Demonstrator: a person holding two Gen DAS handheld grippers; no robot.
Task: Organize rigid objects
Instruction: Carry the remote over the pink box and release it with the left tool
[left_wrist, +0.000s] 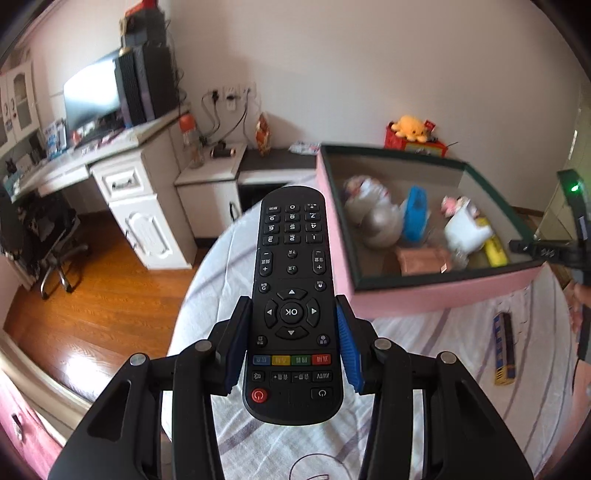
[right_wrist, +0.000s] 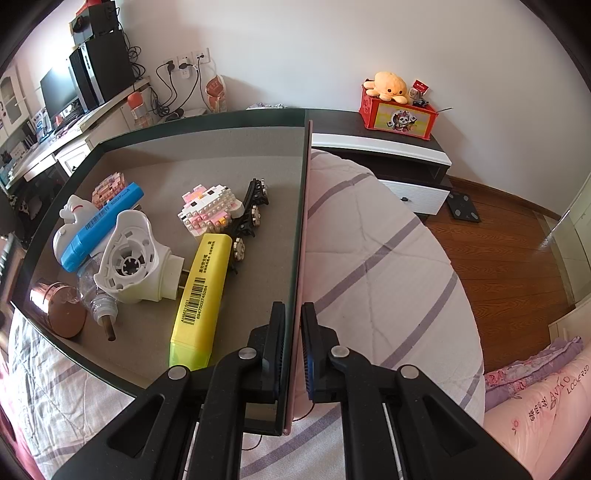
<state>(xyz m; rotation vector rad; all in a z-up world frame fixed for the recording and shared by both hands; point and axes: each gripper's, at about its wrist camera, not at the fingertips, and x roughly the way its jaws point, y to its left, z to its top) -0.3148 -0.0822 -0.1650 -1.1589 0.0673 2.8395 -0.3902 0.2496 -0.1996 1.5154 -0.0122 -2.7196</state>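
my left gripper is pinching the black remote across its width, pads on both long edges around the ok ring, keypad end sticking out forward, power-button end back toward me. the remote is up in the air over the bed, just short of the pink box. it reads as light, stiff plastic, smooth sides so it could slip or pivot in the pads if i swing fast; the grip sits near mid-length, so balance looks fine. not fragile, but i'd set it down rather than drop it.

my right gripper is pressed together on the box wall, one finger inside, one outside, holding the box steady. the wall is thin card, a bit flexy i'd guess, so no hard pulling.

the box already holds a yellow marker, blue case, white plastic housing, white cat figure, pink-and-white block toy, black hair clip, clear bottle and a copper tin. the clutter sits to the side away from the held wall and in the middle; bare floor shows toward the far wall and along the held wall, which looks like the best landing spot for a long remote.

in the way: the near box rim that the remote has to clear, and my right gripper on the wall. a yellow-and-dark striped box lies on the bed outside the box, apart from the remote, probably not sorted yet. desk and nightstand are well off, no issue.
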